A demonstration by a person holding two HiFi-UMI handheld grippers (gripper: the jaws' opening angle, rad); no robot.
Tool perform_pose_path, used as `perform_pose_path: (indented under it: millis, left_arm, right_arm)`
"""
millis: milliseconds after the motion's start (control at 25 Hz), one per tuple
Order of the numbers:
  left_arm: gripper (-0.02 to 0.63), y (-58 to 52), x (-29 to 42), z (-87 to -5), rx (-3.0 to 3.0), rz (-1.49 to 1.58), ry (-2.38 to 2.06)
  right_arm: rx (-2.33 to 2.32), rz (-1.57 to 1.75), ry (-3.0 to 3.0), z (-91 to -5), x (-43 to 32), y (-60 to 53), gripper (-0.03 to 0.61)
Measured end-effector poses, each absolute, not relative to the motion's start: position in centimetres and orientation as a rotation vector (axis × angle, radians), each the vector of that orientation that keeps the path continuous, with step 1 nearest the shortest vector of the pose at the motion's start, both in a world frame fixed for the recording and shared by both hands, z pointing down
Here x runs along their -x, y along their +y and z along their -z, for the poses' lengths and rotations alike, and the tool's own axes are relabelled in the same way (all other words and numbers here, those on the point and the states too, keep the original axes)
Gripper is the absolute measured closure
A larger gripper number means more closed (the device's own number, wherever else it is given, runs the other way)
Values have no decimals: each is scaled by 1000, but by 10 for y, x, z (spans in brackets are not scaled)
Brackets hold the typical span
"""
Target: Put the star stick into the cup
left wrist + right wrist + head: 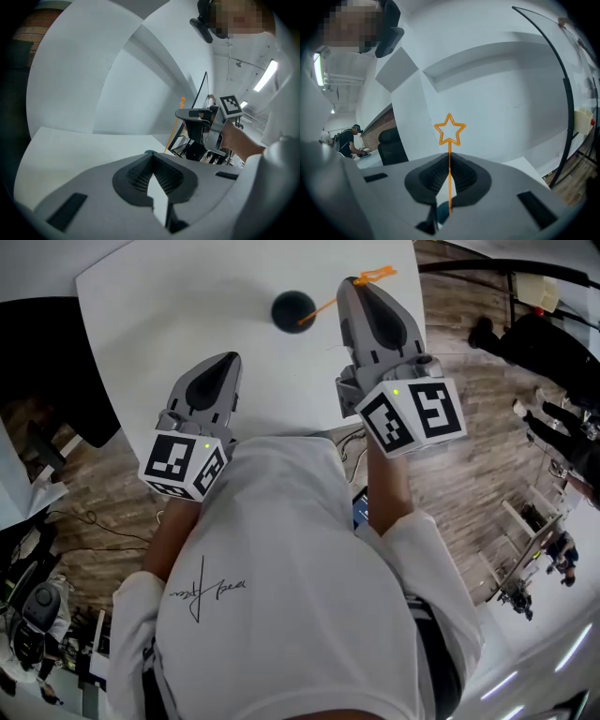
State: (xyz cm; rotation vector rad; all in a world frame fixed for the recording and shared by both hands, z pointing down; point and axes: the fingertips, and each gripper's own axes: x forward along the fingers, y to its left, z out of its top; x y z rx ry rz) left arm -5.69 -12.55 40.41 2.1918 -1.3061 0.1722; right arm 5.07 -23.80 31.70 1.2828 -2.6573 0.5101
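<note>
Right gripper (359, 285): jaws clamped on star stick (450, 164), star poking out past jaw tips, shaft running back between jaws. Stick's other end meets dark cup (293, 310) on table (178, 306), just left of jaws. Left gripper (222, 362): jaws pressed together, nothing between, cup well ahead of them.

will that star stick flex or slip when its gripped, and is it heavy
Probably light: the star stick is a thin rod topped with a hollow star outline. It looks fairly stiff, as it stands straight out of the right gripper with no sag. Being so thin, it may pivot in the grip if its tip knocks the cup.
</note>
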Motion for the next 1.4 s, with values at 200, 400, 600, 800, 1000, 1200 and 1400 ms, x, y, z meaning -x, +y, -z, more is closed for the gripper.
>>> perform_pose_path:
  millis: [200, 400, 600, 800, 1000, 1200, 1400]
  left_arm:
    - [606, -128, 60, -408, -2174, -179, -1317]
    - [606, -132, 55, -413, -2167, -187, -1307]
    - [606, -126, 65, -413, -2165, -182, -1308]
    - [606, -125, 67, -415, -2155, -180, -1308]
    - [606, -127, 64, -418, -2146, -181, -1308]
    - [606, -127, 67, -420, -2124, -165, -1310]
    - [606, -129, 65, -421, -2127, -177, -1301]
  right_arm:
    - [-1280, -526, -2648, -324, -52, -241, 568]
    - [-1277, -535, -2644, -331, -54, -248, 568]
    - [-1277, -527, -2637, -336, -42, -243, 568]
    - [-1281, -530, -2628, -341, -40, -242, 568]
    - [-1281, -541, -2623, -349, -45, -246, 568]
    - [-1277, -551, -2611, -357, -41, -247, 568]
    - [-1273, -549, -2592, -365, -41, -249, 568]
